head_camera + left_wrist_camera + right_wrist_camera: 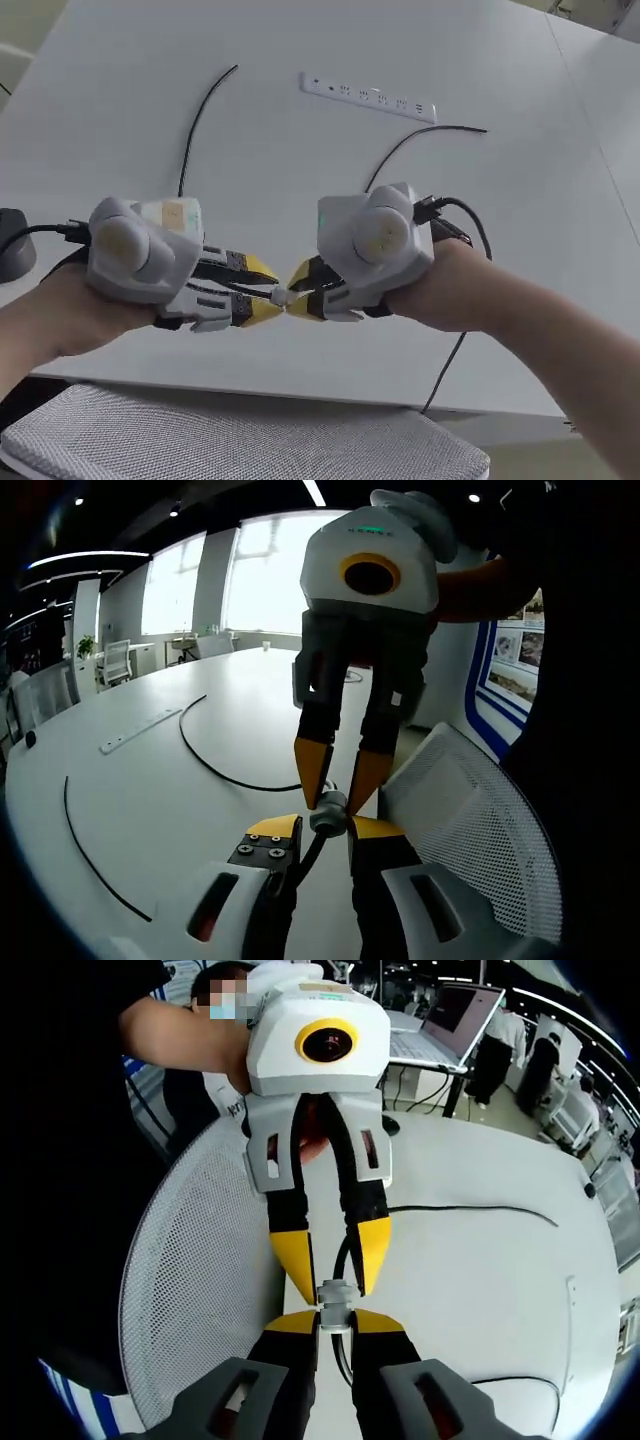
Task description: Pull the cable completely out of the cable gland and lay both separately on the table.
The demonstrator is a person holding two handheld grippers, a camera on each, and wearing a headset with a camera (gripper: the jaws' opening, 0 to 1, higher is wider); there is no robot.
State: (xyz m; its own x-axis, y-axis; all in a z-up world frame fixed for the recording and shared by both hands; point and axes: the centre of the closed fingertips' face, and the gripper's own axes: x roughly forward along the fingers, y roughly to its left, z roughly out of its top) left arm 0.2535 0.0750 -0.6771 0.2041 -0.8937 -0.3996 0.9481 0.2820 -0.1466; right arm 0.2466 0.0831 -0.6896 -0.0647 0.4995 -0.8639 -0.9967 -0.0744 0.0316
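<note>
A small grey-white cable gland [282, 297] hangs in the air just above the table's front edge, between my two grippers, which point tip to tip. My left gripper [326, 828] has its yellow tips closed against the gland [328, 815], and a black cable [310, 855] runs back between its jaws. From the other side, my right gripper [337, 1322] is shut on the gland [337, 1302]. The cable [344, 1252] leaves the gland between the left gripper's fingers [372, 1250]. In the head view the left gripper [268, 303] and right gripper [297, 300] nearly touch.
A white power strip [368, 97] lies at the far middle of the white table [300, 180]. Two black cables [200, 115] [420, 140] curve across the table. A dark object [12, 250] sits at the left edge. A grey mesh chair [240, 440] stands below the front edge.
</note>
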